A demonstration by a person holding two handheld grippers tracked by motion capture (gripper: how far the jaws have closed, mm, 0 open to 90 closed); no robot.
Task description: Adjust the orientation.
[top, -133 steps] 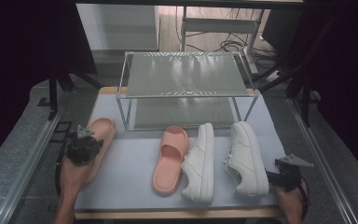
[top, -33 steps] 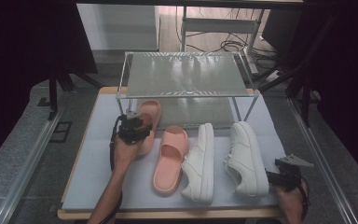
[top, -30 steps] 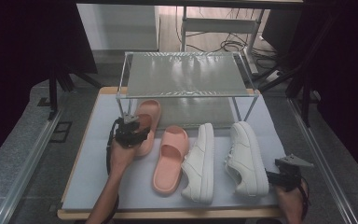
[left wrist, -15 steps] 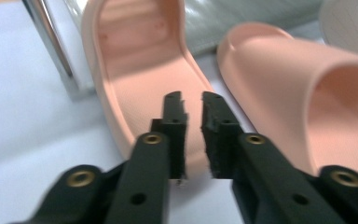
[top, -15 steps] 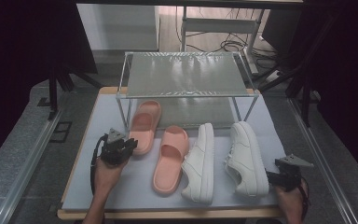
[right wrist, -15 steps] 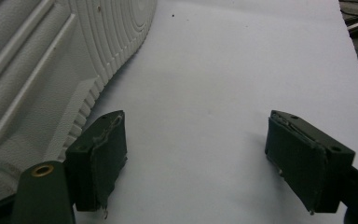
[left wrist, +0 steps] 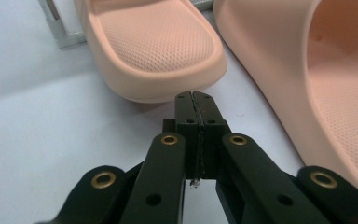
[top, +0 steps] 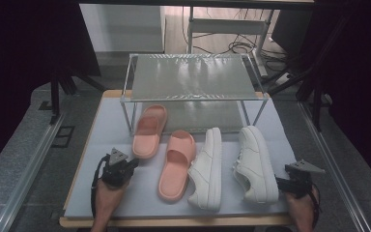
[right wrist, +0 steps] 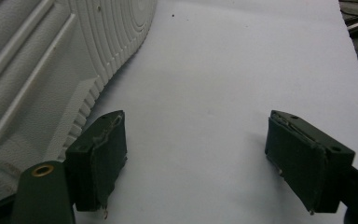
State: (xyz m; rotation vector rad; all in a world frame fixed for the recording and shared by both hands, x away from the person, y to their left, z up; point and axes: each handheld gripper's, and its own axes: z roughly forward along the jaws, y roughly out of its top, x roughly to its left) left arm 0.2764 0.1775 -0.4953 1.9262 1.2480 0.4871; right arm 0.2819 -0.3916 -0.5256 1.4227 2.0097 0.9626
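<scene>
Your left gripper [left wrist: 196, 100] has its fingers clenched on nothing, just beside the heel of the pink slipper [top: 149, 130]. Open them wide first, then reach for the second pink slipper [top: 175, 164]. Your right gripper [right wrist: 196, 158] waits with fingers spread beside the white shoe [top: 256, 164].

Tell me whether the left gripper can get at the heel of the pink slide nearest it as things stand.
Probably yes. The left gripper, jaws shut with nothing between them, sits just short of the pink slide with bare mat between; the jaws must open first.

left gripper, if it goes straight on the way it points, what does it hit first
Most likely the heel of the left pink slipper. The left gripper is shut and aimed at that rounded end, with a narrow strip of bare mat in between.
</scene>
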